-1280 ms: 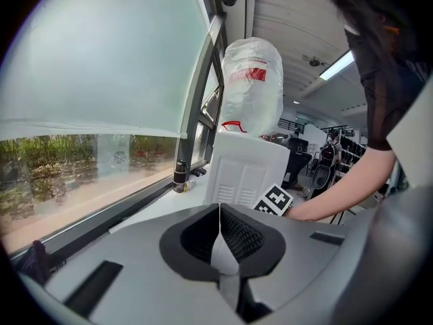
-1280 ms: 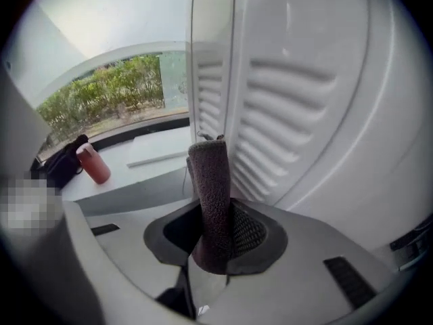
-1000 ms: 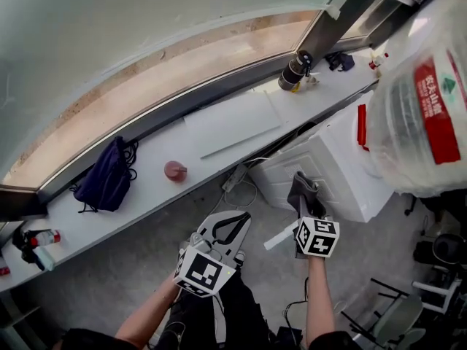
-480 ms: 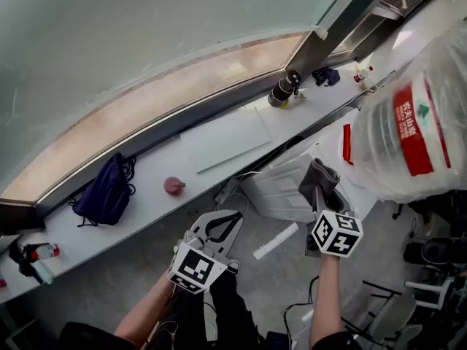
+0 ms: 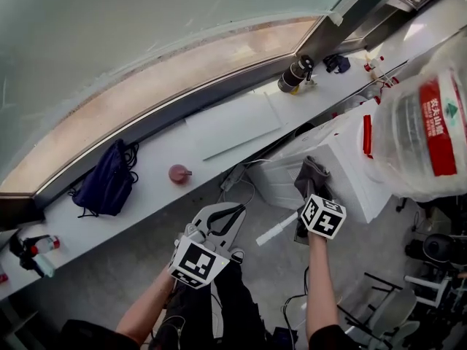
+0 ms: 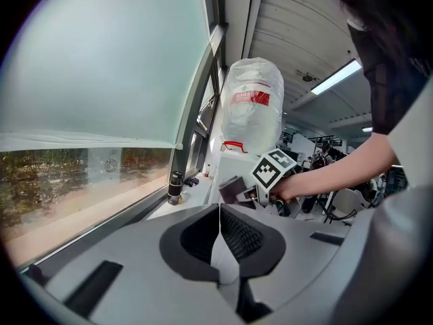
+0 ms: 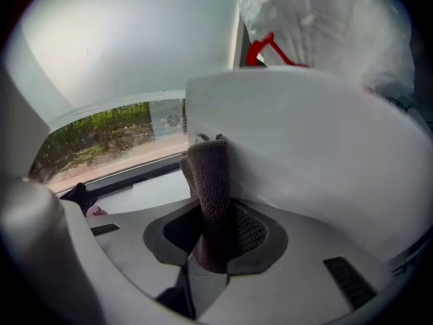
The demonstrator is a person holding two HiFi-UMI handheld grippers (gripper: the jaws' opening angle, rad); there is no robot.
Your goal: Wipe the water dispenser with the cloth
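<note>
1. A person stands over a white water dispenser (image 5: 343, 159) beside a long window ledge (image 5: 146, 188), with a two-jaw gripper in each hand.
2. The right gripper (image 5: 309, 188) is clamped on a dark grey-brown cloth (image 5: 311, 173). In the right gripper view, the folded cloth (image 7: 211, 188) stands upright out of the closed claw (image 7: 216, 239).
3. The upper end of the cloth lies against the dispenser's white side wall (image 7: 304, 154), near its corner and below the top edge.
4. A large clear water bottle (image 5: 427, 130) with a red label sits upended on top of the dispenser. A red handle (image 5: 367, 135) shows just beneath it.
5. The left gripper (image 5: 222, 221) is held low in front of the person, well apart from the dispenser. Its jaws are pressed together with nothing between them, as the left gripper view (image 6: 218, 215) shows.
6. From the left gripper view, the right hand (image 6: 287, 188) reaches towards the dispenser (image 6: 233, 171), with the bottle (image 6: 252, 107) rising above it.
7. On the ledge lie a dark blue bag (image 5: 106, 177), a small pink object (image 5: 178, 173), a flat white sheet (image 5: 232, 125) and a dark cylinder (image 5: 294, 74) near the window frame.
</note>
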